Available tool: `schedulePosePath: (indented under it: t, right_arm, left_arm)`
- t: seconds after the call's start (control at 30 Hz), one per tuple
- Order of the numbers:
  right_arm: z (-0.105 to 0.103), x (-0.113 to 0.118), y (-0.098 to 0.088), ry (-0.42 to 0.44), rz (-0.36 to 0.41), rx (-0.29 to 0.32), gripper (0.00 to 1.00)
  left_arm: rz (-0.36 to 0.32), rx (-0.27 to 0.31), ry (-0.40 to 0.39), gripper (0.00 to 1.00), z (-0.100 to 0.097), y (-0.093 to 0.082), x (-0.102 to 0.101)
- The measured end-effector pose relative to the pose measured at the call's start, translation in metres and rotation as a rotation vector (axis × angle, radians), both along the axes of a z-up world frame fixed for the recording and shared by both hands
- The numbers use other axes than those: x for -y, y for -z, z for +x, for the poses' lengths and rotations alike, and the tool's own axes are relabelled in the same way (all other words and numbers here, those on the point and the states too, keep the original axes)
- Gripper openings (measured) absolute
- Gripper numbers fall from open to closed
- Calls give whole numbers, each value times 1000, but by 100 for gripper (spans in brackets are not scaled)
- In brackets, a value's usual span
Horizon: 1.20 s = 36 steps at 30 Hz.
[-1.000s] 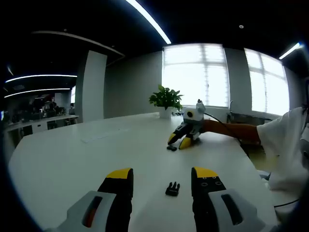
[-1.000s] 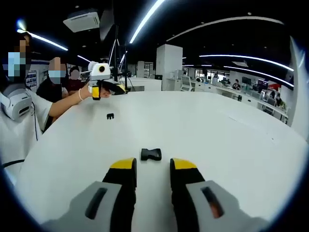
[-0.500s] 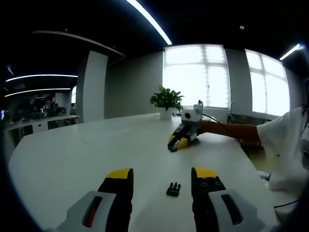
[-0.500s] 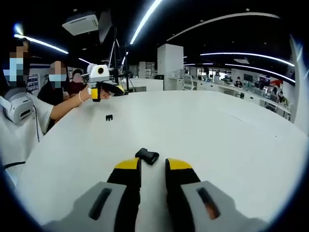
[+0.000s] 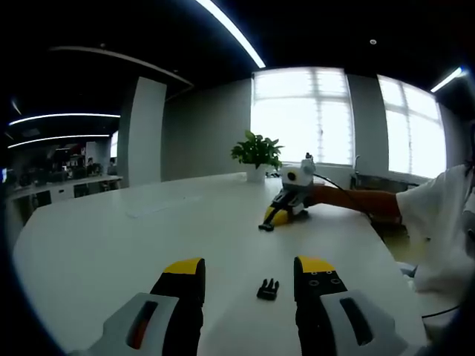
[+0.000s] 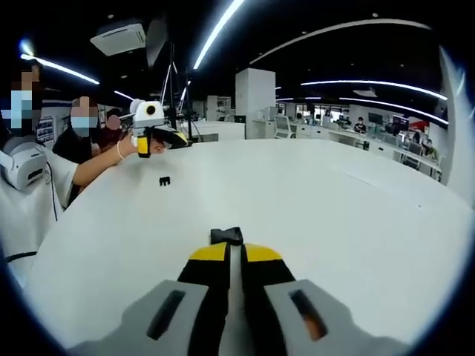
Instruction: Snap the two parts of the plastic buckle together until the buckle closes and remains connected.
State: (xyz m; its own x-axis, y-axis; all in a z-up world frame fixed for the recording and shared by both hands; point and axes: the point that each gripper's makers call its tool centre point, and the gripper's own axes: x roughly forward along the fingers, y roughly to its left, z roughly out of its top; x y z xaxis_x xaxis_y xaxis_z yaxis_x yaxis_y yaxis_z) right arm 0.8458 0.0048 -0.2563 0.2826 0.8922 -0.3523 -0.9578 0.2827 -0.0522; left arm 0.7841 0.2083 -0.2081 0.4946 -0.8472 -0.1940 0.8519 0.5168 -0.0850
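White tabletop (image 6: 356, 222): right gripper (image 6: 228, 252) fingers pinch the socket half (image 6: 226, 236) by one end near the person's edge; thin grip, could twist or slip when pushed. Left gripper (image 5: 249, 268) fingers spread around the pronged half (image 5: 268, 288), ungrasped, may skid.

Pronged buckle part (image 5: 268, 288) lies on the table (image 5: 111, 245), between the left claw's (image 5: 251, 268) jaws.

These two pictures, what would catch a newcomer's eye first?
Probably the right gripper, its yellow-tipped jaws pinched on a small black buckle part just above the white table. In the left gripper view, the left gripper stands open with the pronged buckle part lying between its jaws, and a potted plant stands by the bright windows.
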Motion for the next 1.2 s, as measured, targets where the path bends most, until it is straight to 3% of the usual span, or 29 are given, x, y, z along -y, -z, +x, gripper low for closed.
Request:
schedulePosePath:
  t: [0.2,0.43,0.73,1.1,1.2]
  right_arm:
    - [4,-2,-2,-6,-27,57,16]
    - [3,-12,-2,-45,-22,44,13]
    - [2,-11,-1,-12,-6,34,11]
    - [5,-5,-2,140,-14,21,11]
    - [10,-1,-8,206,23,11,11]
  left_arm:
    - [5,-4,-1,48,1,2,0]
    - [-9,-6,-1,48,0,0,-1]
    - [-7,-13,-10,48,2,2,-3]
    - [0,-18,-13,48,2,4,-2]
    - [2,-18,-14,48,2,4,-2]
